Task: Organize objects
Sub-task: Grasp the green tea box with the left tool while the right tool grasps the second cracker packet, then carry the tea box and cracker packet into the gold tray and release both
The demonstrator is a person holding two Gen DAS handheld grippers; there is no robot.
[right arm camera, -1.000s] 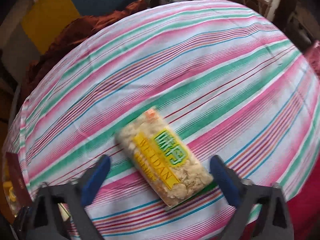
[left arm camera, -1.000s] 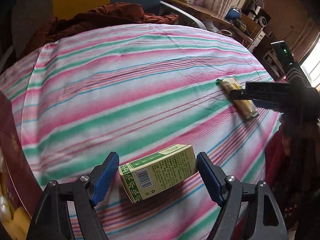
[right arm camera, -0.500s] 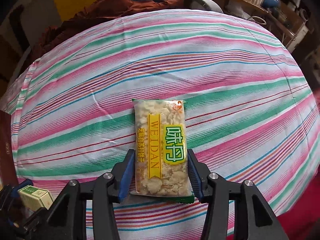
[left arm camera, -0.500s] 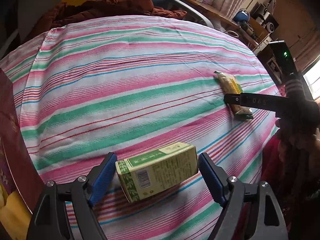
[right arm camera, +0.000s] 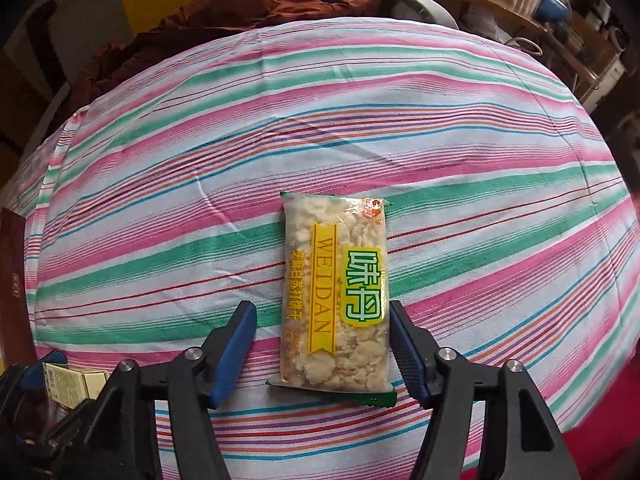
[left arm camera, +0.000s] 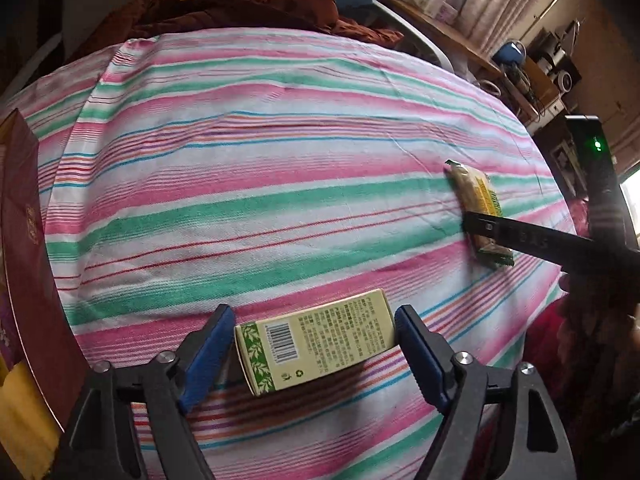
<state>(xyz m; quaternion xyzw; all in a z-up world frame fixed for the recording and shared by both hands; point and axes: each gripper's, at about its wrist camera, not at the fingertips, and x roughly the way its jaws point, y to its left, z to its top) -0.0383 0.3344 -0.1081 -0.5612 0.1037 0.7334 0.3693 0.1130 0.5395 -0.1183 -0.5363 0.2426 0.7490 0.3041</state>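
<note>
A green and cream carton [left arm camera: 316,344] with a barcode sits between the blue pads of my left gripper [left arm camera: 314,354], which is shut on it just above the striped cloth [left arm camera: 256,184]. A clear snack packet with yellow and green label [right arm camera: 338,296] lies on the cloth. My right gripper [right arm camera: 322,348] straddles its near end; the right pad touches the packet, the left pad stands apart, so it is open. The packet [left arm camera: 478,216] and the right gripper [left arm camera: 532,240] also show at the right of the left wrist view. The carton [right arm camera: 74,382] shows at lower left in the right wrist view.
A dark red box [left arm camera: 24,248] stands at the cloth's left edge. Rust-brown fabric [left arm camera: 240,8] is heaped beyond the far edge. A cluttered wooden shelf [left arm camera: 520,68] runs along the back right. The table edge drops off at the right.
My right gripper's jaws have spread wider around the packet, which stays on the cloth. My left gripper still grips the carton, now rolled so its barcode face shows, and has shifted slightly.
</note>
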